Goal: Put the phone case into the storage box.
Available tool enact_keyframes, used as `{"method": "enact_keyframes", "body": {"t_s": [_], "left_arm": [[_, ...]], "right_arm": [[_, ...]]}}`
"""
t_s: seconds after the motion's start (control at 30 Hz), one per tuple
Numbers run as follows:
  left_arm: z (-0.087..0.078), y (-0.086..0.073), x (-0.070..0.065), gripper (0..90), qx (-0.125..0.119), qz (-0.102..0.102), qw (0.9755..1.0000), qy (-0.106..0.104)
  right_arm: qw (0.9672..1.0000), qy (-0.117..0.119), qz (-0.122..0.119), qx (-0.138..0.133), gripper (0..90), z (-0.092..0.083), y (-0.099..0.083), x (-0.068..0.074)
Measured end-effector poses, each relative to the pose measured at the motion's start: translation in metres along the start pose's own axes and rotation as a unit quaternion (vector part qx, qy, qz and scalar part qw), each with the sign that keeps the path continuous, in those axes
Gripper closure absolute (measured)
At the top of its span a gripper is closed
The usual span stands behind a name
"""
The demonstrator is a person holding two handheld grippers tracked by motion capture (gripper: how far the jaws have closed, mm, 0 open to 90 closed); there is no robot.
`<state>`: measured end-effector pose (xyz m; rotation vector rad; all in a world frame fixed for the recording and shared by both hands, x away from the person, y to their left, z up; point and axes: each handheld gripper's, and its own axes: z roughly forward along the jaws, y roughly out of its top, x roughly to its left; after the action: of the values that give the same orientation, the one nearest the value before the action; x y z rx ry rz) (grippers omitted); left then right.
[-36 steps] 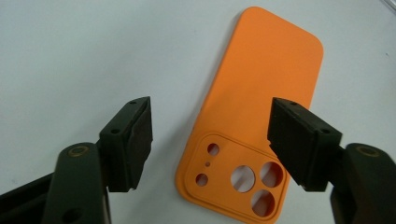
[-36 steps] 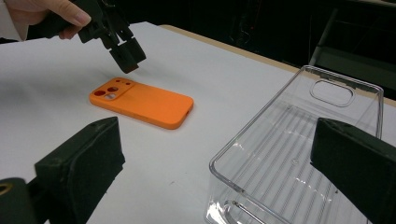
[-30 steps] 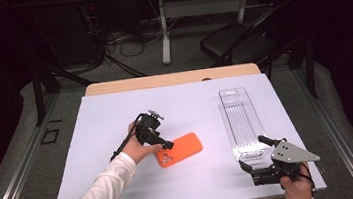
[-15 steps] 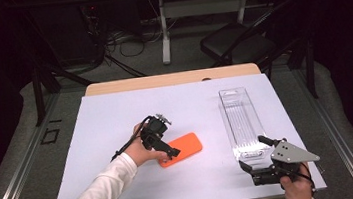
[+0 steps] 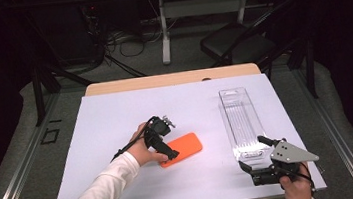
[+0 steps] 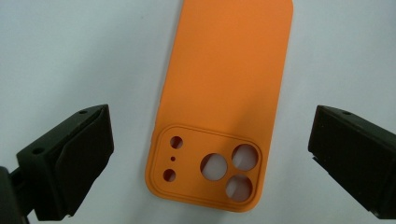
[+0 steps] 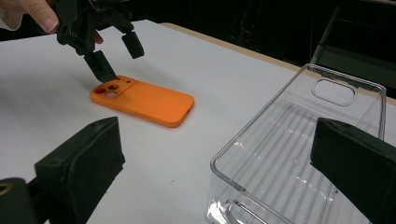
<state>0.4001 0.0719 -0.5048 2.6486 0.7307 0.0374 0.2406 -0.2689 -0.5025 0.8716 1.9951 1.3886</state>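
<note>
Step in hand, by judgement: left gripper poised over flat orange silicone phone case, either lining up a pick or just letting go. Fingers just been opening, now spread wide. Camera-cutout end of case lying between them, gaps on both sides, nothing gripped. From right gripper view, left gripper tilted down at that end, one finger tip very near the case; contact hard to tell there.

Case flat on worktop, back side up, mid-sheet, well apart from long clear plastic tray to its right.

Right gripper parked near front edge, just beside near end of tray, fingers wide open, empty.

Next move, likely: lower left fingers to straddle the case's thin edges and close. Low profile means pads must get right down to the sheet, or slip. Then probably lift toward tray.

Surface: white sheet over wooden worktop, bare but for case and tray. Room dark; black chair, white desk leg and floor cables behind.
</note>
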Motion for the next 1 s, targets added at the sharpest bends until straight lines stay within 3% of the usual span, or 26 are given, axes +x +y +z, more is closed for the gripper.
{"method": "enact_keyframes", "body": {"t_s": [0.33,1.0], "left_arm": [[0.015,0.009,-0.006,0.3,0.025,0.04,0.9989,0.006],[0.039,0.02,-0.004,0.4,0.043,0.049,0.9978,0.005]], "right_arm": [[1.0,0.0,0.0,0.001,2.1,0.0,0.0,0.0],[1.0,0.001,0.0,0.001,2.1,0.0,0.0,-0.001]]}}
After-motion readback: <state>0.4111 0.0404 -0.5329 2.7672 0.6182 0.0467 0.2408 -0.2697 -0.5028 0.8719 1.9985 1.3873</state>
